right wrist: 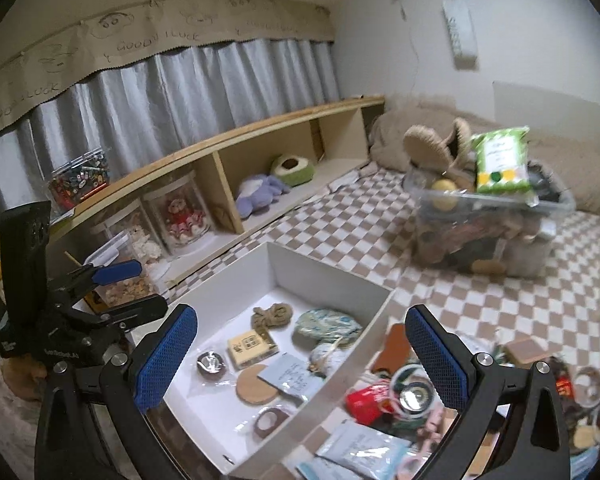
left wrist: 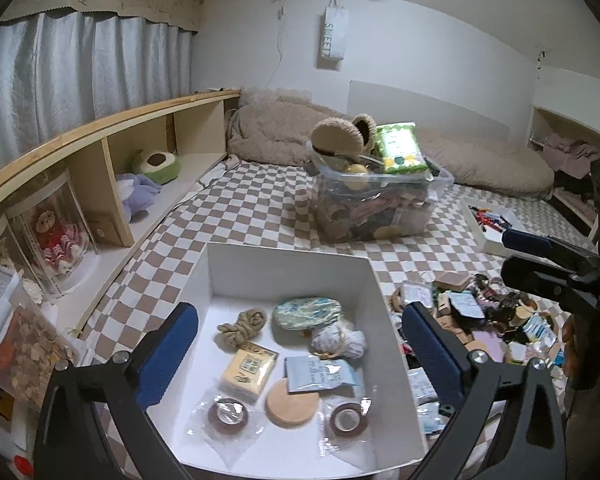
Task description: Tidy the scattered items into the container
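A white open box [left wrist: 288,258] [right wrist: 332,276] sits on the checkered bed. It holds a rope knot [left wrist: 242,326], a yellow packet [left wrist: 249,370], a cork disc [left wrist: 292,402], tape rolls [left wrist: 228,414], a blue sachet [left wrist: 320,372] and a green pouch [left wrist: 308,310]. A pile of scattered items [left wrist: 480,320] [right wrist: 412,396] lies right of the box. My left gripper [left wrist: 300,348] is open and empty above the box. My right gripper [right wrist: 300,360] is open and empty over the box's right wall and the pile; it also shows in the left wrist view [left wrist: 540,256].
A clear bin [left wrist: 376,204] full of items stands behind the box. A wooden shelf [left wrist: 100,152] with plush toys runs along the left. A white tray [left wrist: 488,220] lies at right. A beige duvet [left wrist: 280,128] lies at the bed's head.
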`<state>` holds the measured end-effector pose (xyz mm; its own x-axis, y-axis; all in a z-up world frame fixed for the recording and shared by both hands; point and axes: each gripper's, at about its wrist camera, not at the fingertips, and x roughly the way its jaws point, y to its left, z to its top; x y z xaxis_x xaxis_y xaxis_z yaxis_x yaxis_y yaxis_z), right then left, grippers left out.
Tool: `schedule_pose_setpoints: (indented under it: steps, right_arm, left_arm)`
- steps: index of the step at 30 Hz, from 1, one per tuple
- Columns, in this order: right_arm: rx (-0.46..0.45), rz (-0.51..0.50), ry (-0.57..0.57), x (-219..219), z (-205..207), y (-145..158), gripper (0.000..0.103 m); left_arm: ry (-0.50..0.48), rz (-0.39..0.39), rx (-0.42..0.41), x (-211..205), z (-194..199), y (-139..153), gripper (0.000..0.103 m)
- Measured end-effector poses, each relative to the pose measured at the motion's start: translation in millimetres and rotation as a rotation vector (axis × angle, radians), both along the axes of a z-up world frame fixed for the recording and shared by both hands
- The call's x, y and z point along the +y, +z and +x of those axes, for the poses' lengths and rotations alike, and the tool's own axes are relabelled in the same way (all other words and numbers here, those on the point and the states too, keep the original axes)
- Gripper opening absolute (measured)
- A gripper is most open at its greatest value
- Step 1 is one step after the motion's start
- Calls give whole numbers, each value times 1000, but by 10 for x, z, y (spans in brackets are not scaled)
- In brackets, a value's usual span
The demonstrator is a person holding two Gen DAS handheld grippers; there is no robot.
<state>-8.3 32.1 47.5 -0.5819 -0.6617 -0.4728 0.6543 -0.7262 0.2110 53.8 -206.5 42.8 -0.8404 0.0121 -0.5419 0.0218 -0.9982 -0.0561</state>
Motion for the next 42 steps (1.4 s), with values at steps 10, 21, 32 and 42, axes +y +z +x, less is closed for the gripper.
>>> schedule_pose_setpoints:
  steps: [10, 21, 32, 42]
  right_arm:
    - [55, 12, -40, 300, 248, -20, 103]
    - [73, 33, -43, 363, 462, -244, 103]
    - [56, 44, -42, 381, 550, -445, 103]
    - [47, 58, -51, 382, 599, -531, 103]
  left_arm:
    - [-9, 33, 57, 226, 268, 75, 103]
    - [9, 15, 49, 349, 507, -111, 103]
    - [41, 1, 47, 367, 708, -281, 103]
    - [46, 17, 22, 386, 745, -426, 103]
